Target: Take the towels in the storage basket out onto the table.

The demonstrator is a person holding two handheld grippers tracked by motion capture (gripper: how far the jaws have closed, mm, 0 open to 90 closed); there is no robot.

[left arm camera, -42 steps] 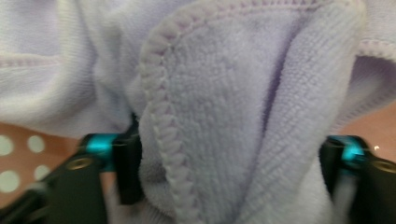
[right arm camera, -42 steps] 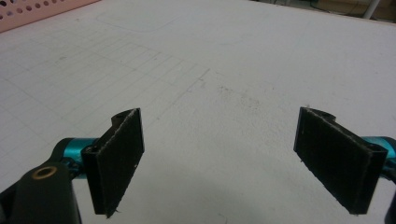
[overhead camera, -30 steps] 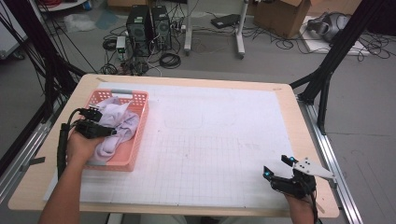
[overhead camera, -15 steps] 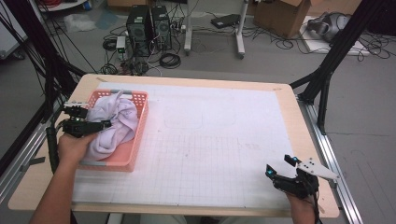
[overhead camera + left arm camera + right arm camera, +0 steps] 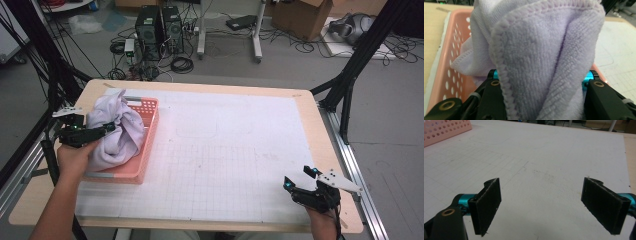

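the left tool is clenched on a bunched lilac towel, held above the pink perforated basket at nine o'clock on the tabletop. the right tool rests released at five o'clock, well apart, with bare white gridded mat between its jaws.

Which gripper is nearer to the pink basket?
Left. The left gripper is shut on the lilac towel right over the pink basket. The right gripper, jaws open, sits at the table's near right corner, far across the white mat.
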